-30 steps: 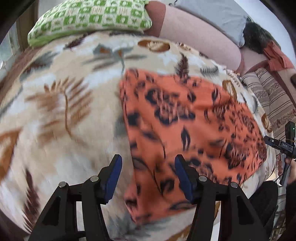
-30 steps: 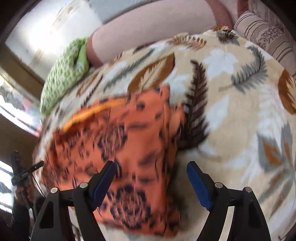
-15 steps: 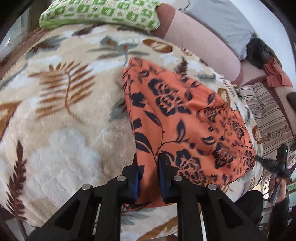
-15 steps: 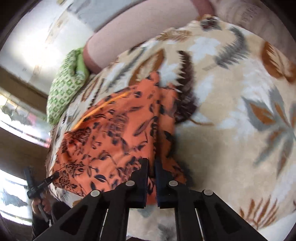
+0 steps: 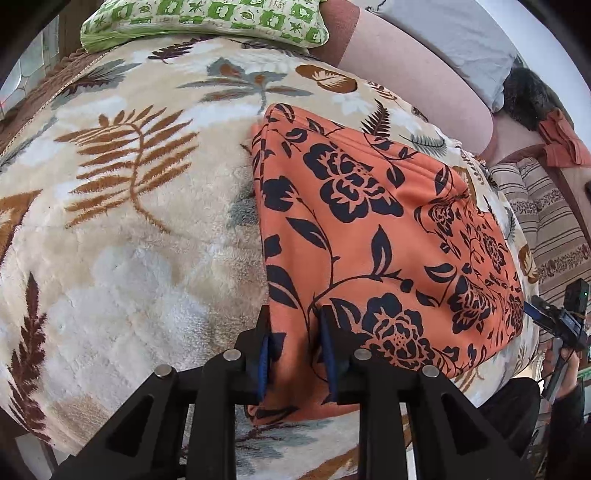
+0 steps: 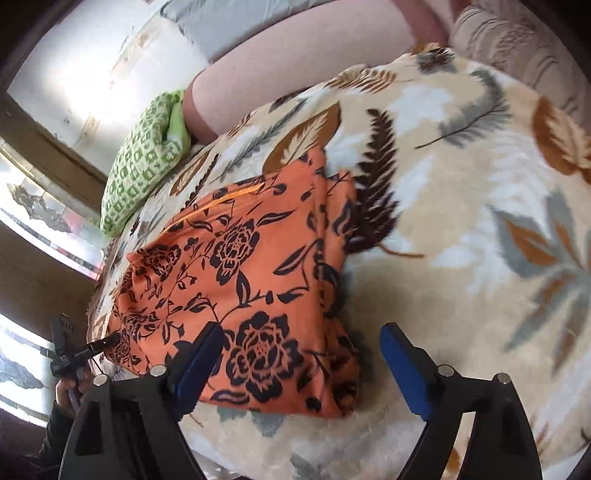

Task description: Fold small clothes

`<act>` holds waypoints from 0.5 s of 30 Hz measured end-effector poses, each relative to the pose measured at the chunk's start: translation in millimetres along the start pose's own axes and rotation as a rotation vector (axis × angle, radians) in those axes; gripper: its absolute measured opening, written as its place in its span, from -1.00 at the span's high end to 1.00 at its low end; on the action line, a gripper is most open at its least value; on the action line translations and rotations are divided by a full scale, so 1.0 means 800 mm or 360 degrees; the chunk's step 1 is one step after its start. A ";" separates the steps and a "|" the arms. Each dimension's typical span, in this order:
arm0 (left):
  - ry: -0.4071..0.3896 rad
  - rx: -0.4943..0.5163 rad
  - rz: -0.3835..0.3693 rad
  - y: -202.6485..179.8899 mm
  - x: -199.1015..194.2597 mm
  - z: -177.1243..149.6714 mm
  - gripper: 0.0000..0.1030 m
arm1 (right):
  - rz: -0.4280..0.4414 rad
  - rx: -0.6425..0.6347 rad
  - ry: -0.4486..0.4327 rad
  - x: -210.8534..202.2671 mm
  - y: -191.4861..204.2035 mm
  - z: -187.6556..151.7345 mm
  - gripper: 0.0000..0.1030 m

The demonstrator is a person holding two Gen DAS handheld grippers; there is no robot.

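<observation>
Left gripper (image 5: 295,341) pinches the orange floral garment's (image 5: 369,236) near corner; right gripper (image 6: 299,363), spread, should clamp its corner before lifting evenly.

Garment (image 5: 369,236): orange w/ black floral and leaf print. Blanket (image 5: 122,229): cream, patterned w/ brown, grey and white leaves and ferns. Pillow (image 5: 207,18): green and white checks. Cushion (image 5: 546,229): beige w/ brown stripes. Gripper pads (image 6: 402,362): blue, set on black frames.
</observation>
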State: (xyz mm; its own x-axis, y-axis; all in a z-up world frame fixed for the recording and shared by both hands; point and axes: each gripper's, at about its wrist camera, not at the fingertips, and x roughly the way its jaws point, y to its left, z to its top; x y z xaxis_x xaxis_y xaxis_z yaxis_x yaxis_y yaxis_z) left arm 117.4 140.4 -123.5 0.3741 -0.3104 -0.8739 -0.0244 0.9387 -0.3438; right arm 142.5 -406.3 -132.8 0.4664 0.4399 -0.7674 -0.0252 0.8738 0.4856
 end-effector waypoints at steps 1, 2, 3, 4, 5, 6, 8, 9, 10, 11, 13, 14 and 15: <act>0.0005 0.0003 0.0008 0.000 0.000 0.000 0.48 | 0.0001 -0.0010 0.0041 0.009 0.003 0.001 0.07; 0.0010 0.0005 0.0013 0.001 0.000 0.000 0.47 | -0.0035 -0.0022 0.0092 0.020 0.006 -0.001 0.40; 0.0015 0.0006 0.0017 0.000 0.002 0.002 0.47 | -0.0071 -0.0035 0.0126 0.027 0.008 -0.001 0.54; 0.0022 0.0008 0.0021 -0.001 0.003 0.004 0.46 | -0.0070 -0.0035 0.0159 0.030 0.010 -0.002 0.61; 0.0026 0.0013 0.0026 -0.001 0.004 0.005 0.46 | -0.0066 -0.0024 0.0174 0.029 0.009 -0.001 0.64; 0.0030 0.0021 0.0032 -0.002 0.004 0.006 0.46 | -0.0049 -0.0007 0.0182 0.026 0.008 -0.001 0.74; 0.0036 0.0040 0.0047 -0.007 0.005 0.009 0.46 | -0.0001 0.0010 0.0172 0.011 0.006 -0.001 0.88; 0.0025 0.0048 0.0056 -0.009 0.003 0.010 0.48 | 0.0021 0.0021 0.0157 -0.004 0.005 -0.004 0.89; 0.0002 0.0055 0.0057 -0.012 -0.001 0.011 0.50 | 0.0033 0.0025 0.0142 -0.012 0.006 -0.007 0.90; -0.0008 0.0060 0.0057 -0.013 -0.004 0.009 0.52 | 0.0038 0.0034 0.0124 -0.020 0.007 -0.009 0.90; -0.0017 0.0058 0.0055 -0.012 -0.010 0.008 0.53 | 0.0040 0.0073 0.0112 -0.030 0.008 -0.021 0.90; -0.0018 0.0060 0.0057 -0.011 -0.011 0.005 0.54 | 0.0030 0.0087 0.0115 -0.028 0.005 -0.028 0.90; 0.0001 0.0060 0.0068 -0.008 -0.008 0.002 0.54 | 0.0018 0.0127 0.0143 -0.027 -0.006 -0.038 0.90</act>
State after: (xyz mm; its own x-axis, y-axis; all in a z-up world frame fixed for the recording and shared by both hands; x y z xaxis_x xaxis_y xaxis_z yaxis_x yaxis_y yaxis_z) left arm 116.5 136.7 -114.8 0.3728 -0.2699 -0.8878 -0.0053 0.9561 -0.2929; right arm 106.0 -413.7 -131.5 0.3856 0.4695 -0.7943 0.0421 0.8510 0.5235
